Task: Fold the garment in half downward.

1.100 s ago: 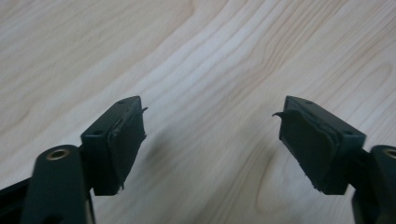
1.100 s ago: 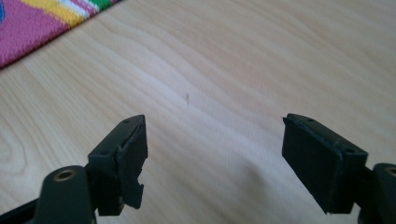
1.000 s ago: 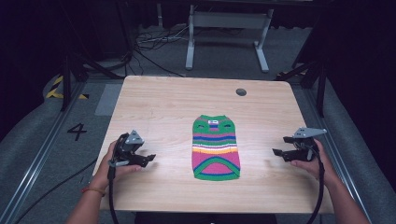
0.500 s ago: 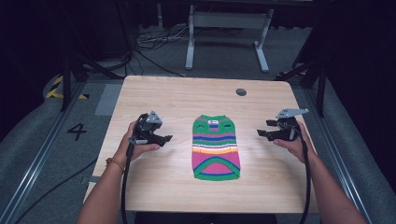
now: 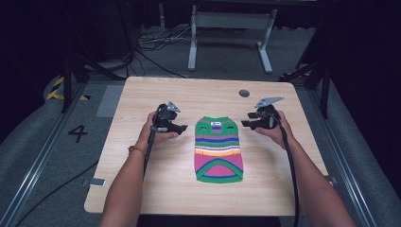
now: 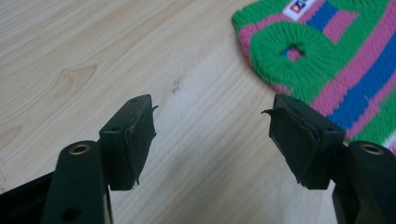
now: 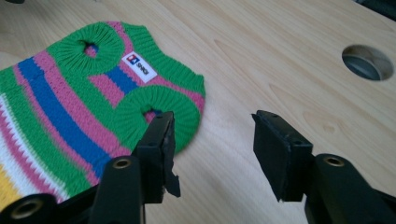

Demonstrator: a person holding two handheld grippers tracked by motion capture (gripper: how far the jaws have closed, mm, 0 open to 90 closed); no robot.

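Both forearms were bare, with no sleeves; a thin orange band circled the left wrist (image 5: 136, 150). The left gripper (image 5: 182, 127) and the right gripper (image 5: 246, 122) were black, each trailing a black cable along the arm, and each carried a grey three-cornered plate on top. Their jaws were blocky black plastic faced with worn, ragged-edged rubber pads (image 6: 140, 140), and brass-coloured rivets (image 7: 122, 163) sat at the jaw bases.

Item: small striped knit sweater (image 5: 218, 149), green, pink, blue, white label at neck
Pose: flat on bench (image 5: 179, 97)
Place: between left tool (image 5: 181, 127) and right tool (image 5: 246, 123), near both
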